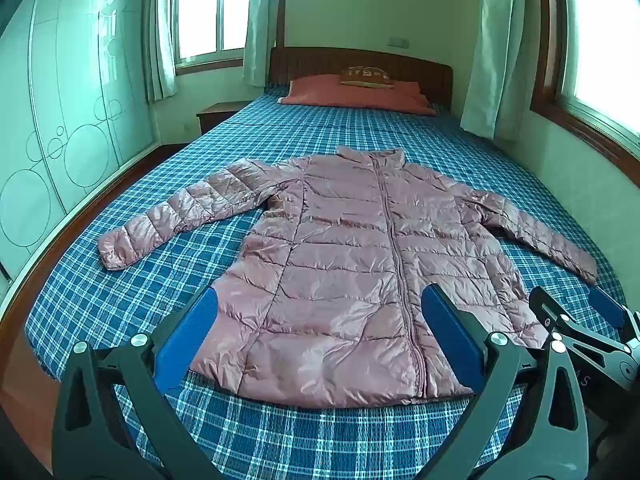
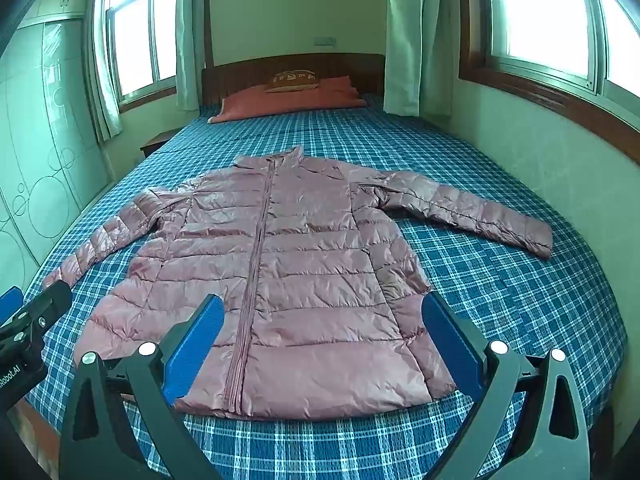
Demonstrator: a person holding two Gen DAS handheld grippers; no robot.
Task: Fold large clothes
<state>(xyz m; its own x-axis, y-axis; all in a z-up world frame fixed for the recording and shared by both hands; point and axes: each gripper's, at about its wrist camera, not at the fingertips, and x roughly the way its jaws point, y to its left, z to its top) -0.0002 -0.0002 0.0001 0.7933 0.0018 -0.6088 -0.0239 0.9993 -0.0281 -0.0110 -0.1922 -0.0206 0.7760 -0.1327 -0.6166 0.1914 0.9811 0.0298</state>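
A pink quilted puffer jacket (image 1: 340, 260) (image 2: 312, 260) lies flat and zipped on the blue plaid bed (image 1: 160, 280) (image 2: 500, 300). Its collar points toward the headboard and both sleeves are spread out to the sides. My left gripper (image 1: 320, 312) hovers over the left half of the hem, open, with nothing between its blue pads (image 1: 192, 332). My right gripper (image 2: 320, 316) hovers over the right half of the hem, also open and holding nothing. Each gripper shows at the edge of the other's view: the right gripper (image 1: 576, 308) and the left gripper (image 2: 32, 296).
A red pillow (image 1: 356, 94) with a small brown cushion lies at the wooden headboard (image 2: 296, 66). A wardrobe with glass doors (image 1: 60, 120) runs along the left side. A nightstand (image 1: 218, 114) stands beside the bed. A wall under a window (image 2: 560, 152) borders the bed's right edge.
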